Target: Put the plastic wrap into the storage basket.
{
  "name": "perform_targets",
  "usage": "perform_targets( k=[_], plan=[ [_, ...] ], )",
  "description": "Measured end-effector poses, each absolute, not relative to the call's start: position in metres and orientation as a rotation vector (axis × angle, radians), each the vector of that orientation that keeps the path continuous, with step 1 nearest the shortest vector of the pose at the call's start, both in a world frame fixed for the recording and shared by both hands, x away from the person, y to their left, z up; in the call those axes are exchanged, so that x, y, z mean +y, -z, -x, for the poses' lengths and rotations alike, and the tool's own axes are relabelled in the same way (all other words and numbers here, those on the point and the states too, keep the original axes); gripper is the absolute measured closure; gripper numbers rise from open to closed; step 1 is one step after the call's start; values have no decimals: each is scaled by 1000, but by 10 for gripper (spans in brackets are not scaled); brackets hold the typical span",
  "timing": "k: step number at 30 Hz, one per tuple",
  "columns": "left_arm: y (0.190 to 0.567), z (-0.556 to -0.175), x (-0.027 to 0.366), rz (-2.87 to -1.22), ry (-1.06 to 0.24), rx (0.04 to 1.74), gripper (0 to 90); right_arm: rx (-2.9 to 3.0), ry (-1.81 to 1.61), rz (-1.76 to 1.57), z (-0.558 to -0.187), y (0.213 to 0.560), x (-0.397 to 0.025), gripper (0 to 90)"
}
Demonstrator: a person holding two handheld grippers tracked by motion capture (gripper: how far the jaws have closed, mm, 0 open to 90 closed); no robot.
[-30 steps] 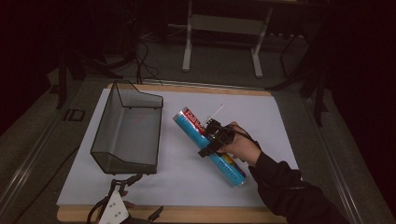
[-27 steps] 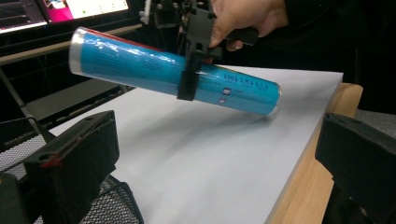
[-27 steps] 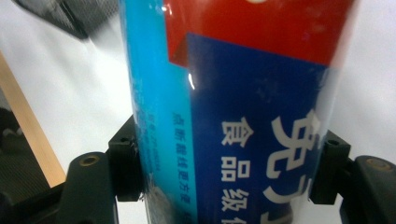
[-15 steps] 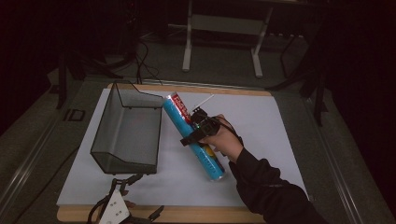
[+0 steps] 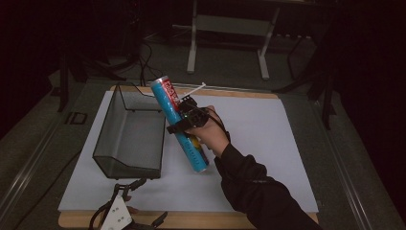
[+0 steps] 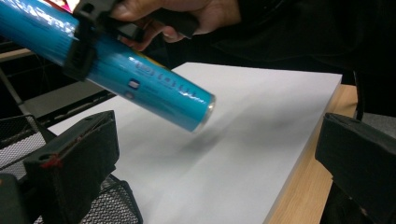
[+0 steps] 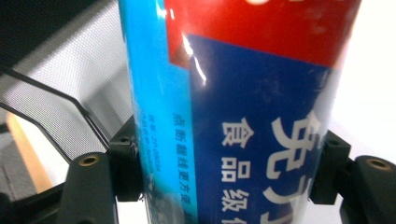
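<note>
Gripping a blue tube [image 5: 179, 125], right tongs [image 5: 184, 117] hover beside the mesh basket [image 5: 128, 139].

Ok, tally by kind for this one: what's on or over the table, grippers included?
Blue tubes: 1, the blue tube, clamped in the right gripper and lifted off the sheet.
Mesh baskets: 1, the black mesh basket.
White sheets: 1, the white sheet.
Grippers: 2, with the left gripper open.
Total: 5
</note>
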State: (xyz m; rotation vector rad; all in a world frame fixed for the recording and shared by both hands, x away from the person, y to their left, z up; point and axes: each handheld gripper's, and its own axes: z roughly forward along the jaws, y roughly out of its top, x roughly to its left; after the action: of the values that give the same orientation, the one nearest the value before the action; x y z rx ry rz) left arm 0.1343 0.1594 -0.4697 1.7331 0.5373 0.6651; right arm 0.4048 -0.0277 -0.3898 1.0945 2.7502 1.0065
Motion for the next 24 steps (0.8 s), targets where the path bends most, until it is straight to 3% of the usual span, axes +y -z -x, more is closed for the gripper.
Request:
perform_targets(
  k=[24],
  plan=[
    [468,-130,163,-1720,-660,544,5,2614,-1185,-1256,-415,359,65,315]
  ],
)
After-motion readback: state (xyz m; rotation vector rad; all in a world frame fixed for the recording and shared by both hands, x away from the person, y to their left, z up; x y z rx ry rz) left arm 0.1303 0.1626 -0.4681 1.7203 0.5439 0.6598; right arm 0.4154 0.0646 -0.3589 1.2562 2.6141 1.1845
